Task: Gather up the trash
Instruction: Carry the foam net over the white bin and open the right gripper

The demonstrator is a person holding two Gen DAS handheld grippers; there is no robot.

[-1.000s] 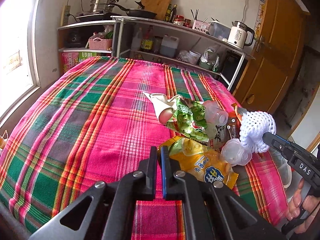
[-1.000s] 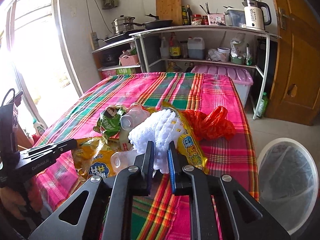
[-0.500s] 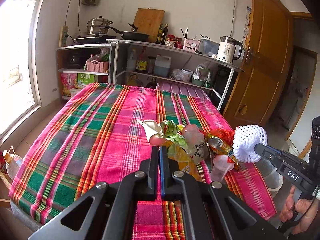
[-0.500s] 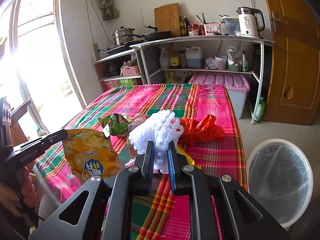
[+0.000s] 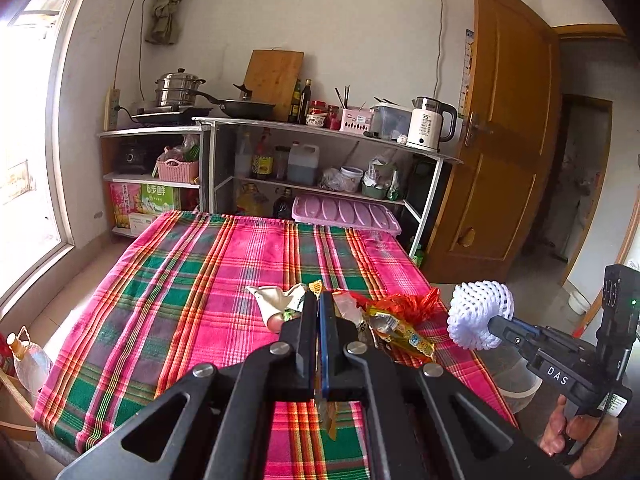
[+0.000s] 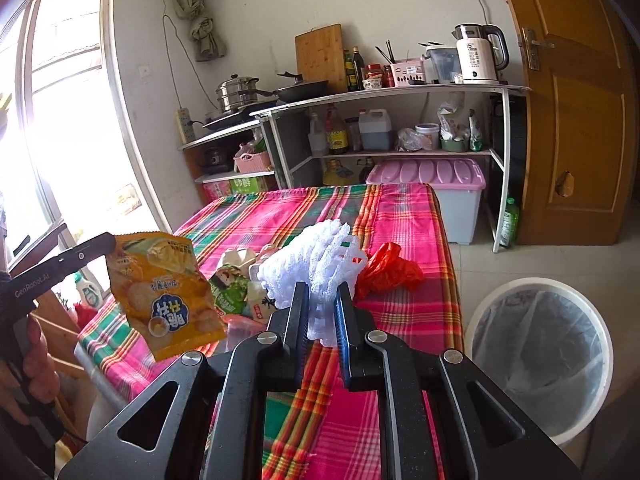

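Note:
My left gripper (image 5: 319,308) is shut on the top edge of a yellow snack bag (image 6: 164,292), which hangs in the air left of the table; only a sliver of the yellow snack bag (image 5: 326,412) shows between the jaws in the left wrist view. The left gripper (image 6: 108,242) enters the right wrist view from the left. My right gripper (image 6: 322,300) is shut on a white foam net (image 6: 316,264), held above the table's near right part. From the left wrist camera, the foam net (image 5: 480,312) and right gripper (image 5: 496,326) hang past the table's right edge.
A pile of wrappers lies on the plaid tablecloth (image 5: 180,280): a red plastic bag (image 6: 388,268), a green wrapper (image 6: 228,288), a white wrapper (image 5: 276,300). A white lined bin (image 6: 536,284) stands on the floor to the right. Shelves and a wooden door (image 6: 580,120) are behind.
Both grippers have risen and drawn back from the pile. The yellow bag has come off the table in the left gripper. The foam net has lifted with the right gripper.

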